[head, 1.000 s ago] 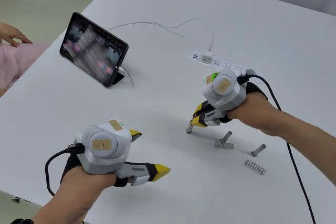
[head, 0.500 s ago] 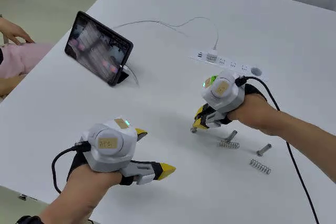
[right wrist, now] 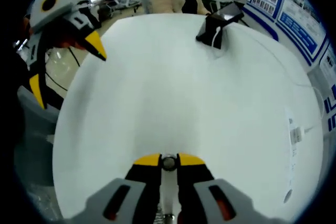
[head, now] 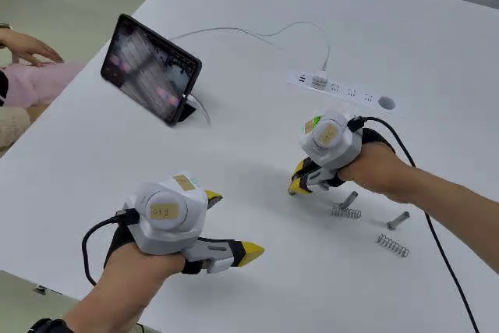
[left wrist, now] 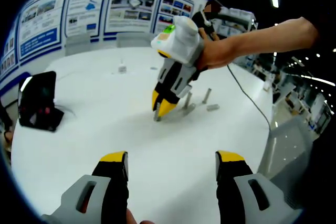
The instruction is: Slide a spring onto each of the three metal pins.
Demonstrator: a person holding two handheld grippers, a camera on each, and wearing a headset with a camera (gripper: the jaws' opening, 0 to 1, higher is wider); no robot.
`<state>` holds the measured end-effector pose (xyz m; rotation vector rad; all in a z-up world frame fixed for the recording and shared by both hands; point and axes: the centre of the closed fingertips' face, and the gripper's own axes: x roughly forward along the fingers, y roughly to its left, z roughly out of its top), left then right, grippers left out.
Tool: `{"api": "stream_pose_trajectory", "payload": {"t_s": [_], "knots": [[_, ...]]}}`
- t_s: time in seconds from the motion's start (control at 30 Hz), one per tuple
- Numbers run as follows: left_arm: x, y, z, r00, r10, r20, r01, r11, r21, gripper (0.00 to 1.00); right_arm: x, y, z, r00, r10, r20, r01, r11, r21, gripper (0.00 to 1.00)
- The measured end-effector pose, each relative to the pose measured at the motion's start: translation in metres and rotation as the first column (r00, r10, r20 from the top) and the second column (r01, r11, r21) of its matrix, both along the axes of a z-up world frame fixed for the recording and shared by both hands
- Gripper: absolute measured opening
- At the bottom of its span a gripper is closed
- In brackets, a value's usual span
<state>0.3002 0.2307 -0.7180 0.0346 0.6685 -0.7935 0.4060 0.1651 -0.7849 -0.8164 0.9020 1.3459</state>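
Right gripper [head: 300, 185] clenching a metal pin [right wrist: 168, 163], tip down at the table [head: 234, 130].
Left gripper [head: 232, 224] hovering with jaws spread, gripping nothing; second pin [head: 348, 200] touching a spring [head: 345, 212]; third pin [head: 398, 220] lying near another spring [head: 392, 246].

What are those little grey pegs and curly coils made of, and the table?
Pegs: probably steel, dull grey with a soft sheen. Coils: thin wound wire, silvery, likely steel too. Table: smooth matte white, perhaps laminate; the look leaves it open.

Left gripper [left wrist: 172, 157] fingers apart, right gripper [left wrist: 163, 109] pinching pin [left wrist: 156, 117]
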Motion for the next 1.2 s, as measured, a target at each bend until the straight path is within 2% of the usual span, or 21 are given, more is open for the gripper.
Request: {"api": "stream_pose_trajectory", "payload": {"t_s": [0.2, 0.27, 0.37, 0.47, 0.6, 0.77, 1.03, 1.2], "knots": [[0.0, -0.001, 0.001, 1.0, -0.002, 0.001, 0.002, 1.0, 0.0, 0.69, -0.001, -0.001, -0.001, 1.0, -0.009, -0.008, 0.009, 1.0, -0.001, 0.15], [0.0, -0.001, 0.001, 1.0, -0.004, 0.001, 0.004, 1.0, 0.0, 0.69, -0.001, -0.002, -0.002, 1.0, -0.016, -0.011, 0.016, 1.0, -0.007, 0.18], [0.0, -0.002, 0.002, 1.0, -0.007, 0.004, 0.007, 1.0, 0.001, 0.69, -0.006, -0.003, 0.001, 0.998, -0.034, -0.043, 0.035, 0.999, 0.001, 0.25], [0.0, -0.003, 0.004, 1.0, -0.012, 0.007, 0.012, 1.0, 0.002, 0.69, -0.004, -0.009, 0.004, 1.0, -0.027, -0.016, 0.027, 1.0, -0.006, 0.3], [0.0, -0.005, 0.006, 1.0, -0.018, 0.012, 0.018, 1.0, 0.001, 0.69, -0.004, -0.013, 0.011, 0.997, -0.074, -0.028, 0.074, 0.997, 0.013, 0.38], [-0.001, -0.009, 0.007, 1.0, -0.025, 0.015, 0.025, 1.0, 0.0, 0.69, -0.003, -0.019, 0.017, 0.993, -0.117, -0.028, 0.118, 0.992, 0.039, 0.4], [-0.002, -0.011, 0.01, 0.999, -0.03, 0.019, 0.03, 1.0, 0.001, 0.69, -0.007, -0.024, 0.031, 0.98, -0.191, -0.057, 0.197, 0.975, 0.108, 0.43], [-0.002, -0.011, 0.011, 0.999, -0.029, 0.023, 0.029, 1.0, -0.001, 0.69, -0.009, -0.024, 0.038, 0.965, -0.248, -0.087, 0.26, 0.951, 0.17, 0.44]]}}
